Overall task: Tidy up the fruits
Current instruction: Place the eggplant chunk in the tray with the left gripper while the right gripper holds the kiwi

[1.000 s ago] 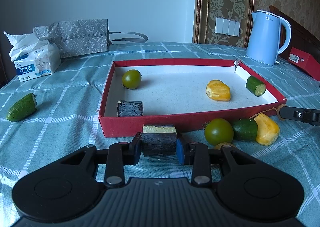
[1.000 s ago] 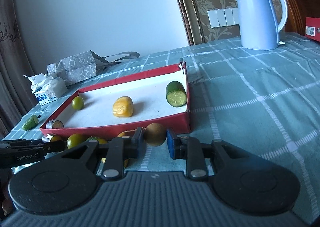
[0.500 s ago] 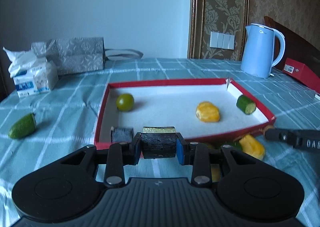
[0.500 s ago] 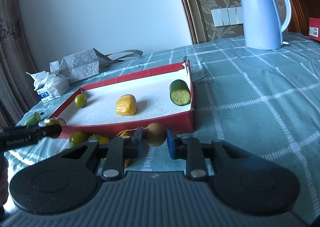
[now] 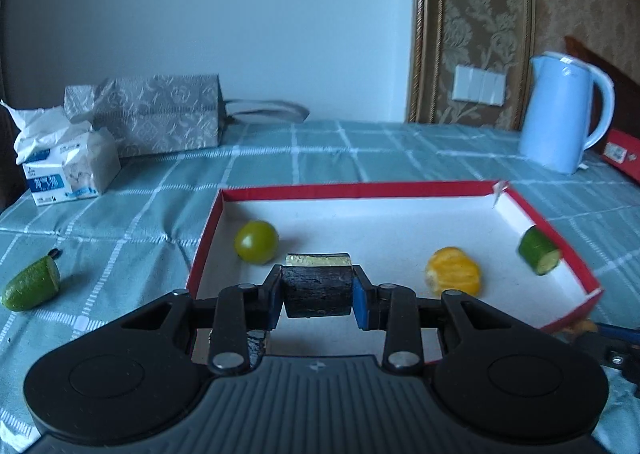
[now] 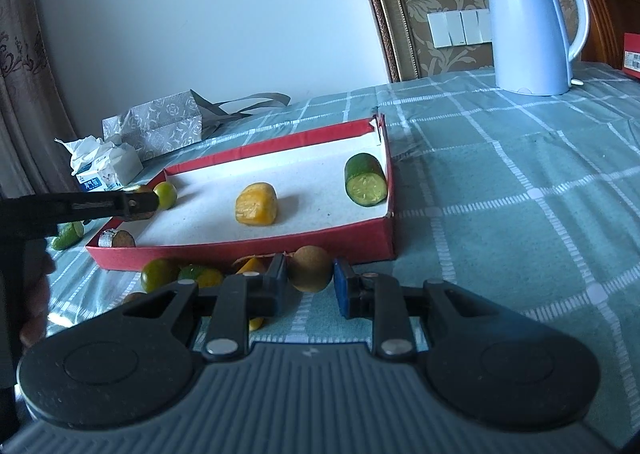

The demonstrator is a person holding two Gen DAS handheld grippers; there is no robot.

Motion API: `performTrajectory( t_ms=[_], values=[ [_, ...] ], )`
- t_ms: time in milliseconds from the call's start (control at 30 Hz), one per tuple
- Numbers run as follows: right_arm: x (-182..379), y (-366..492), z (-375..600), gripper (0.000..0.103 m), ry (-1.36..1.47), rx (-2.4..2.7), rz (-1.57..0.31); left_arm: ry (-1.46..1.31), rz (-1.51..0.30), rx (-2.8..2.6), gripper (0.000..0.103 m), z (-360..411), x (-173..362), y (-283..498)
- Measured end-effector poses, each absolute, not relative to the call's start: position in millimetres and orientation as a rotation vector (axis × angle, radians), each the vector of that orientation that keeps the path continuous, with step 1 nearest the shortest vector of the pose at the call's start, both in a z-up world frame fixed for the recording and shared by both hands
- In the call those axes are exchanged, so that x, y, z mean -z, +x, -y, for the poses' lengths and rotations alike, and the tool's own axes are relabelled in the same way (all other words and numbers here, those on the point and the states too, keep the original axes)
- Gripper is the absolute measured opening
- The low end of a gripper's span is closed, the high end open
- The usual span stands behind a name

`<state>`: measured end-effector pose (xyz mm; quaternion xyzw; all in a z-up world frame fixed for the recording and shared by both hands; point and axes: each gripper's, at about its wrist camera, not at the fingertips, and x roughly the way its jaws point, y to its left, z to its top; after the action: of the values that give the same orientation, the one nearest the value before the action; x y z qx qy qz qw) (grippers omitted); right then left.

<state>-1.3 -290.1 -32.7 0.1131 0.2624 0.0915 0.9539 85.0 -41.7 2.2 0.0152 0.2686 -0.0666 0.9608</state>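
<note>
— Left hand-held gripper [image 5: 318, 296]?
— Clenched on the dark chunk [image 5: 317, 290], held over the red tray's [image 5: 360, 190] near-left corner.
— Right hand-held gripper [image 6: 310, 288]?
— Grasping a brown fruit [image 6: 310, 274], just outside the tray's near wall.

Right hand-held gripper [image 6: 309, 288] clamps a brown fruit [image 6: 310, 274] beside the red tray [image 6: 256, 252].

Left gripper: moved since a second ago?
Yes. The left gripper, shut on the dark block, went up and forward: from before the red tray's near wall to over its floor.
</note>
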Motion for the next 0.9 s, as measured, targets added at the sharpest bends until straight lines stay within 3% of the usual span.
performTrajectory(
  t_ms=[233, 300, 367, 900],
  values=[
    [33, 1, 289, 0.024, 0.229, -0.198, -0.545, 0.017, -0.587, 0.085, 0.038, 37, 12, 101],
    [34, 2, 289, 0.024, 0.23, -0.2, -0.551, 0.013, -0.577, 0.078, 0.064, 35, 12, 100],
    [34, 2, 290, 0.024, 0.234, -0.2, -0.552, -0.01, -0.562, 0.074, 0.073, 30, 11, 96],
    [35, 3, 292, 0.024, 0.25, -0.196, -0.554, 0.0, -0.403, 0.072, 0.086, 10, 1, 17]
  ],
)
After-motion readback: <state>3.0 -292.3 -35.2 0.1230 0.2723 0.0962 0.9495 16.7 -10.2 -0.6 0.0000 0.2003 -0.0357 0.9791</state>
